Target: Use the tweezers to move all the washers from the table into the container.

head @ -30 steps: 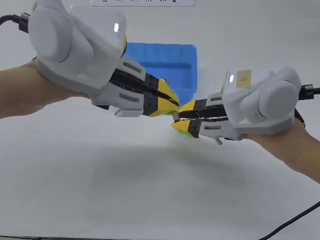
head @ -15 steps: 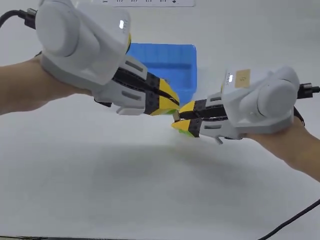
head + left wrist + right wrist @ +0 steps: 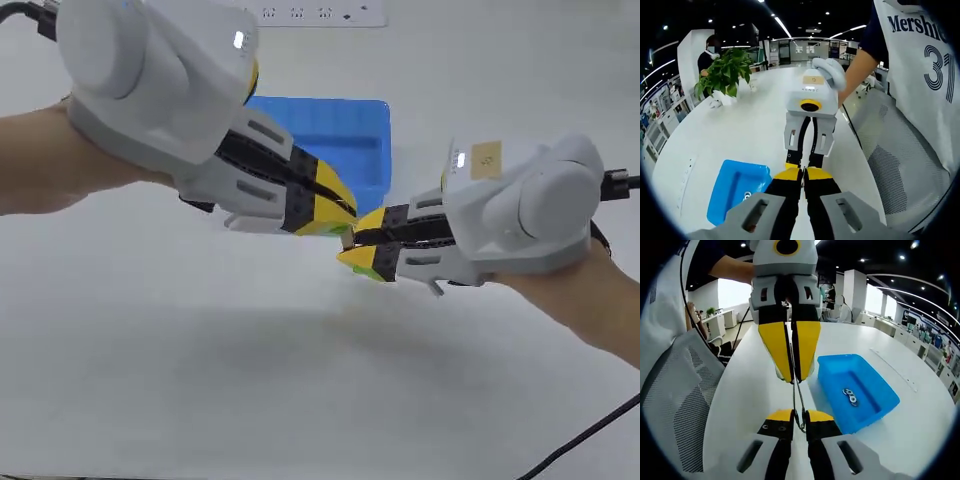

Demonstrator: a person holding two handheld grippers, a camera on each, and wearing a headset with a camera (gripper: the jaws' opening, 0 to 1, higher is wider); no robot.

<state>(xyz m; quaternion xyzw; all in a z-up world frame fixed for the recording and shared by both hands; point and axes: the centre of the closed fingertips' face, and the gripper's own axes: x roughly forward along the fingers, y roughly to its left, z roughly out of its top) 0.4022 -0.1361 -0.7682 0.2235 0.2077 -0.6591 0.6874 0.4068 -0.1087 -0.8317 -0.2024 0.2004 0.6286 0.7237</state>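
Note:
Thin metal tweezers (image 3: 796, 395) run between the two grippers, which meet tip to tip above the white table (image 3: 200, 380). My left gripper (image 3: 345, 208) comes in from the upper left, shut on one end of the tweezers. My right gripper (image 3: 350, 252) comes from the right and is shut on the other end (image 3: 800, 417). The blue container (image 3: 345, 125) stands just behind the tips, and two washers (image 3: 850, 395) lie on its floor. In the left gripper view my own jaws (image 3: 803, 173) are shut and face the right gripper (image 3: 801, 161), with the container (image 3: 735, 187) at lower left.
A power strip (image 3: 305, 12) lies at the table's far edge. A black cable (image 3: 590, 435) crosses the near right corner. A mesh chair (image 3: 680, 405) stands beside the table. A potted plant (image 3: 725, 75) sits at the table's far end, with a person (image 3: 707, 57) behind it.
The camera has tipped so the whole picture sits a little lower. Both grippers stay tip to tip on the tweezers; the left one has shifted only slightly.

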